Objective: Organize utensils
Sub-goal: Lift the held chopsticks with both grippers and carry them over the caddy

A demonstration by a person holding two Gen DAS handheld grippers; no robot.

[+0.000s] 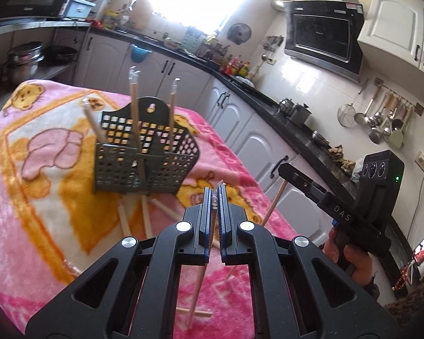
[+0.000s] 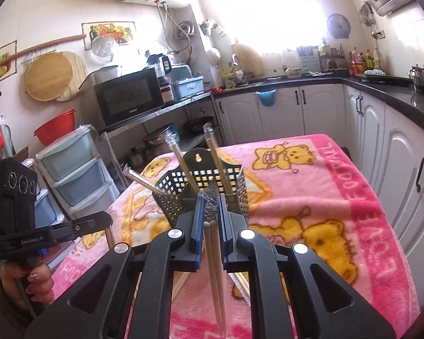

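Observation:
A black perforated utensil basket (image 1: 144,158) (image 2: 234,186) stands on a pink bear-print blanket (image 1: 36,186), with three wrapped chopstick pairs (image 1: 134,113) leaning upright in it. My left gripper (image 1: 214,195) hovers just in front of the basket, shut on a wrapped chopstick pair (image 1: 200,276) that hangs down behind the fingers. My right gripper (image 2: 210,204) is also near the basket and shut on another wrapped chopstick pair (image 2: 216,268). From the left wrist view the right gripper (image 1: 285,171) shows at the right with its chopsticks (image 1: 274,206) slanting down. More loose chopsticks (image 1: 147,217) lie on the blanket below the basket.
White cabinets (image 2: 395,152) under a dark counter (image 2: 404,99) run close along the table's right and far sides. To the left stand a metal shelf with a microwave (image 2: 127,99) and plastic drawers (image 2: 76,166). A hand (image 2: 34,282) holds the left gripper's handle.

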